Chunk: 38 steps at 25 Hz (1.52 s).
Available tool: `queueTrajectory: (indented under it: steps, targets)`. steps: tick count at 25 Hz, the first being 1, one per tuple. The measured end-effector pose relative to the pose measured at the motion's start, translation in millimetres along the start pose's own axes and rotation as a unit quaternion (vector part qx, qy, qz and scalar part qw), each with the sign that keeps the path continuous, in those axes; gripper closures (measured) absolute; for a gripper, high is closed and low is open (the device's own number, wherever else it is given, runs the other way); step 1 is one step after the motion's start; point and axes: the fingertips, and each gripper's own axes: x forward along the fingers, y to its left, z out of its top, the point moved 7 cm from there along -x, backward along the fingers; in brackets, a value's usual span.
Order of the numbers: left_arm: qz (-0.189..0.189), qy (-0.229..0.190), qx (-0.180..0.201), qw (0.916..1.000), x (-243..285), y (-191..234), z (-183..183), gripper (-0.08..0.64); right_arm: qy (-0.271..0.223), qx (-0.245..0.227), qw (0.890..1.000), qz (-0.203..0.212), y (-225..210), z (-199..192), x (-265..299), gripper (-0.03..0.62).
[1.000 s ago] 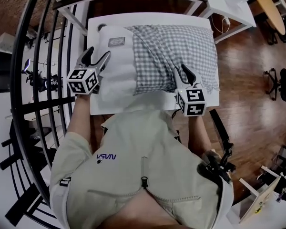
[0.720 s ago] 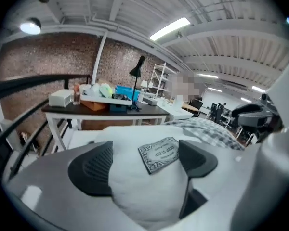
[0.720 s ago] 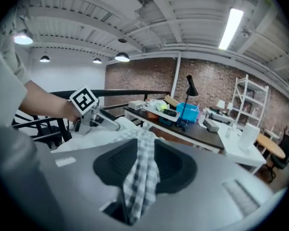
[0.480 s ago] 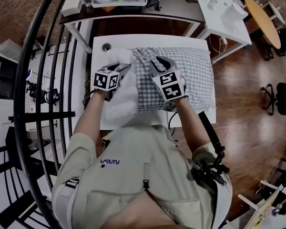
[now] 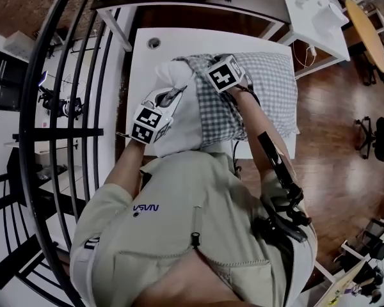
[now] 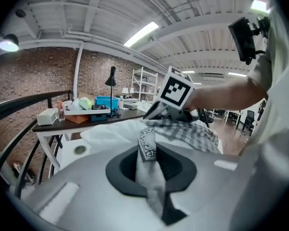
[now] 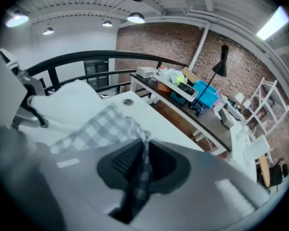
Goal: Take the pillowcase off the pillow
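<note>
A white pillow (image 5: 179, 117) lies on the white table (image 5: 147, 62), its right part still inside the grey-checked pillowcase (image 5: 269, 82). My left gripper (image 5: 171, 96) has just been closing and is now shut on a fold of the pillow's white cloth with a patterned tag (image 6: 147, 148). My right gripper (image 5: 201, 64) sits at the pillowcase's open edge. Its jaws have just been closing too, and they pinch the checked hem (image 7: 143, 150). In the left gripper view the right gripper's marker cube (image 6: 176, 93) shows beyond the checked cloth (image 6: 183, 129).
The table has a round cable hole (image 5: 154, 42) at its far left corner. A dark desk (image 5: 179, 5) with trays stands behind it. Black railing bars (image 5: 70, 107) run along the left. White tables (image 5: 320, 11) and wooden floor (image 5: 345, 107) lie to the right.
Both grippers came in from the pillow's sides to its middle. The left one shut on the white cloth, the right one closed on the checked hem, and the exposed pillow end bunched up.
</note>
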Motion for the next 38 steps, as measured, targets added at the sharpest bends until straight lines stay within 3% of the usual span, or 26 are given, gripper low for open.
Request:
queueTrajectory:
  steps: [1,8,12,15,18,21,25,28,30,33,38]
  targets:
    - [0.005,-0.013,0.004,0.9999,-5.9,-0.3,6.1,0.532,-0.002,-0.001,1.000,-0.016,-4.0,1.3,-1.1,0.583]
    - [0.049,-0.104,0.015,0.9932,-58.1,-0.3,37.4,0.535,-0.043,0.049,0.991,-0.115,-61.5,1.2,-24.2,0.586]
    - [0.075,-0.146,0.011,0.9865,-88.4,15.8,51.8,0.537,-0.040,0.118,0.976,-0.181,-104.4,-21.3,-41.2,0.586]
    - [0.090,-0.151,-0.001,0.9845,-98.1,37.9,46.3,0.537,-0.029,0.166,0.963,-0.212,-132.1,-46.4,-50.4,0.586]
    - [0.090,-0.129,-0.029,0.9871,-79.5,60.5,29.3,0.537,-0.019,0.184,0.960,-0.211,-140.7,-64.6,-44.6,0.586]
    - [0.101,-0.100,-0.055,0.9884,-46.1,85.9,14.6,0.535,-0.020,0.170,0.966,-0.195,-130.3,-70.0,-27.8,0.584]
    - [0.109,-0.056,-0.016,0.9923,-12.6,101.7,18.5,0.515,-0.044,0.176,0.967,-0.176,-116.6,-66.0,-27.9,0.581]
    - [0.111,-0.045,-0.011,0.9927,-8.6,102.8,23.9,0.420,-0.073,0.207,0.963,-0.158,-98.6,-69.1,-46.8,0.554]
    - [0.122,-0.050,-0.015,0.9911,-22.4,94.7,26.3,0.373,-0.114,0.211,0.959,-0.154,-78.0,-68.4,-70.6,0.521]
    - [0.108,-0.058,0.002,0.9925,-49.9,60.1,17.4,0.373,-0.153,0.222,0.953,-0.136,-29.2,-81.2,-106.6,0.492]
    - [0.065,0.002,0.035,0.9973,-62.2,2.1,-20.3,0.336,-0.136,0.239,0.955,-0.109,47.8,-126.7,-143.9,0.476]
